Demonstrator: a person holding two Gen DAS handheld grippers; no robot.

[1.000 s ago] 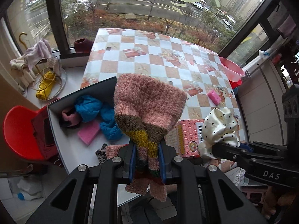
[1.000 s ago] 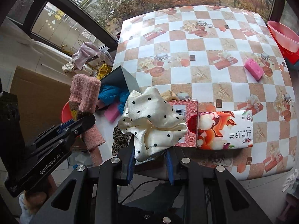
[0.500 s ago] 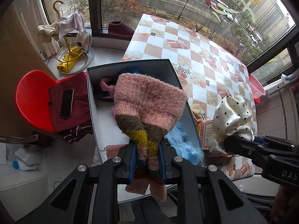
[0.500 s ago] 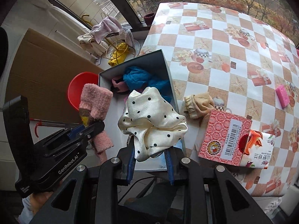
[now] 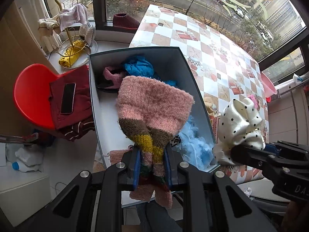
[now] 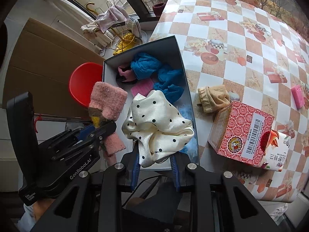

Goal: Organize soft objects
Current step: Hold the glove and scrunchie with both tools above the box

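Two soft things are in the air at once. The left gripper (image 5: 152,166) is pinched on a pink knitted sock (image 5: 154,106) with brown and yellow bands, and the right gripper (image 6: 154,166) is pinched on a cream dotted scrunchie (image 6: 156,123); both hang above the near end of the open grey box (image 6: 178,44), which sits along the left edge of the table (image 6: 241,44).

Inside the box, at its far end, lie blue cloth (image 6: 146,65), a pink sponge (image 6: 143,86) and a small pink and black piece (image 6: 124,73); pale blue fluff (image 5: 195,145) lies against the right wall near the front.

By my reading the step in hand is delivery: each item has been carried over the box and not yet let go. The next move calls for lowering each tool into bare floor near the front of the box and spreading the fingers, one at a time so the tools do not knock together.

A tan sock (image 6: 213,97) is on the table just beside the box's right wall, and a pink sponge (image 6: 298,96) lies toward the right edge, so more sorting likely remains.

Readable writing: "GenRobot.AI" on the left tool, "DAS" on the right one, a barcode label on the red patterned carton (image 6: 241,133), and Chinese characters on the tissue pack (image 6: 280,154) touching it.
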